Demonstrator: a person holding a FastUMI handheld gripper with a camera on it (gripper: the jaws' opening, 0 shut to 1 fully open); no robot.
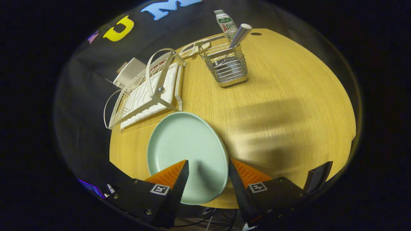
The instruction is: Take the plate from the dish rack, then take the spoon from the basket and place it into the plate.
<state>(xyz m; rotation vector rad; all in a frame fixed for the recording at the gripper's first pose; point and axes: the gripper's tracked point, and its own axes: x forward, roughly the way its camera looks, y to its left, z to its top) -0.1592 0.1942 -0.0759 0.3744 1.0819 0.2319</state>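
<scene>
Gripper [208, 164] open over plate [183, 144], spoon [238, 38] in basket [226, 65]

Tongs [208, 164] hovering with both fingers [173, 175] spread apart, tips pointing forward and slightly downward. Standing open, a wide gap showing between the two tips. Pressing on nothing with either finger. Tilting a little, the left finger sitting a touch farther forward than the right. Showing ribbed inner pads on both fingers, facing one another across the gap.
</scene>
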